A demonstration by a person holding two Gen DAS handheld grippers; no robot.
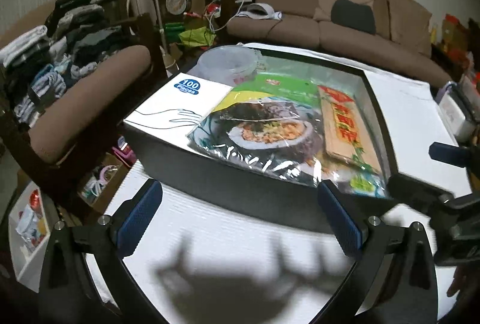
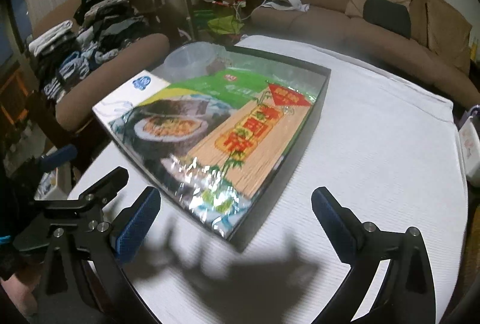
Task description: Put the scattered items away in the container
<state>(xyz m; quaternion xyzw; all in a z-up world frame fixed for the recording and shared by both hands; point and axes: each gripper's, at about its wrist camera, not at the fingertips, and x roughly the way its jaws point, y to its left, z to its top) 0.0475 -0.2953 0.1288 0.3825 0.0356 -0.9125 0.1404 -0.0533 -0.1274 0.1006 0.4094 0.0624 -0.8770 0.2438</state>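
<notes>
Left claw [image 1: 240, 213] and right claw [image 2: 235, 219] both wide apart, empty, angled downward.

"100 Pieces" on white box [image 1: 180, 101]

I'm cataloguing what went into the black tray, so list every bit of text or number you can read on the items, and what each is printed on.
"100 Pieces": blue oval badge on the white box in the black tray.
Large characters on the bamboo mat's red-and-yellow label: too blurred to read.
Red logo and pale lettering on the green packet: too small to read.
Seaweed packet: no readable text.
</notes>
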